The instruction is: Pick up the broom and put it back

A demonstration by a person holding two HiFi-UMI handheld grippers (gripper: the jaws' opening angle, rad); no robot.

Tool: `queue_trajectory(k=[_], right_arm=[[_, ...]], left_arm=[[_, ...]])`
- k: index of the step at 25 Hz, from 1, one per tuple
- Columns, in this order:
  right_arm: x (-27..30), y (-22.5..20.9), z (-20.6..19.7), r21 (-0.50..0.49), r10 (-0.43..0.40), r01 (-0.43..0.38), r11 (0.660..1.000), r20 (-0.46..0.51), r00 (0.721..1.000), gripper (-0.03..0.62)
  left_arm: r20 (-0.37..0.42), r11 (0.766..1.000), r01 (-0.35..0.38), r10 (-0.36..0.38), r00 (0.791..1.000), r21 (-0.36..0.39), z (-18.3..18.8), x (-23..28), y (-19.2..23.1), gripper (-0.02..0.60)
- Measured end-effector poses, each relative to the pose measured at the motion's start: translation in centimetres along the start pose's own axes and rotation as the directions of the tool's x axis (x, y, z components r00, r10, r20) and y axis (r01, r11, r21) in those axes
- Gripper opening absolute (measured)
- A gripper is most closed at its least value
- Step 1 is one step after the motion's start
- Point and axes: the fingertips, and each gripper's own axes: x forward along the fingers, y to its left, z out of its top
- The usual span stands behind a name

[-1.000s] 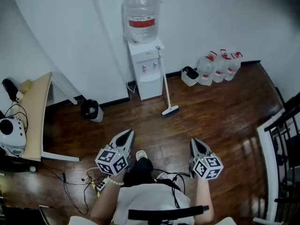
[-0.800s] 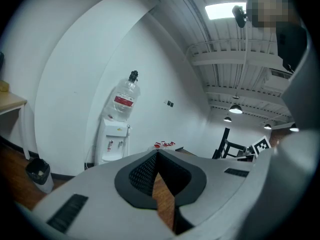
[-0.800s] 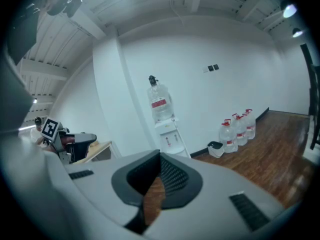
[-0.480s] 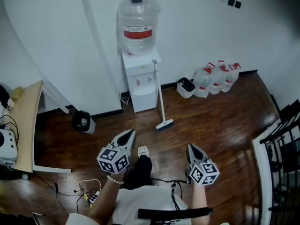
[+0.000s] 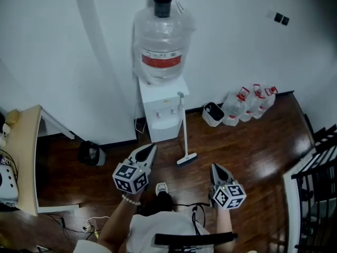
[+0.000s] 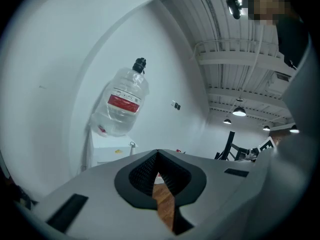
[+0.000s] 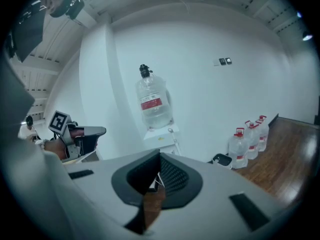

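A white broom point(image 5: 184, 130) leans upright against the front of a white water dispenser point(image 5: 160, 112), its head point(image 5: 187, 158) resting on the wooden floor. My left gripper point(image 5: 152, 147) is held out just left of the broom head, short of it, jaws shut and empty. To the right, my right gripper point(image 5: 215, 166) is also shut with nothing in it. In the left gripper view the broom's handle top point(image 6: 132, 145) peeks over the shut left gripper point(image 6: 157, 151). The right gripper view shows the handle point(image 7: 172, 134) just above the closed right gripper point(image 7: 159, 154).
A large water bottle point(image 5: 162, 46) sits on the dispenser. Several water jugs point(image 5: 247, 105) and a small white bin point(image 5: 213, 114) stand by the wall to the right. A black bin point(image 5: 90, 153) and a desk point(image 5: 23, 157) are at left, a black railing point(image 5: 316, 162) at right.
Both grippers and the camera have advanced toward the dispenser, which now looks larger and nearer. The broom still leans in the same place. Both grippers stay shut.
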Motion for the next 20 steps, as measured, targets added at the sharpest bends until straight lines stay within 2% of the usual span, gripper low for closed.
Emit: queue_trajectory(k=[5,11,18,19,20], right_arm=[[7.1,-0.6,2.8,-0.050,0.004,-0.005,0.999,-0.025,1.000,0.012],[15.6,-2.8,5.3,-0.092,0.021,-0.028,0.995,-0.068,0.997,0.014],[23.5,-5.8,5.6,-0.104,0.058,-0.071,0.992,-0.128,0.990,0.035],[24.7,-6.3,5.3,-0.103,0.066,-0.081,0.991,-0.144,0.987,0.065],[25.9,-6.7,5.1,-0.101,0.076,-0.092,0.991,-0.158,0.985,0.125]], left_arm=[[-0.018,1.000,-0.022,0.023,1.000,0.014,2.0,4.4,4.2,-0.006],[-0.038,0.998,-0.061,0.061,0.997,0.011,2.1,9.2,7.3,-0.006],[-0.050,0.989,-0.140,0.138,0.989,-0.044,1.0,13.0,9.7,-0.006],[-0.052,0.987,-0.152,0.149,0.987,-0.054,0.9,13.4,9.9,-0.006],[-0.055,0.984,-0.164,0.161,0.985,-0.064,0.7,13.8,10.2,-0.006]])
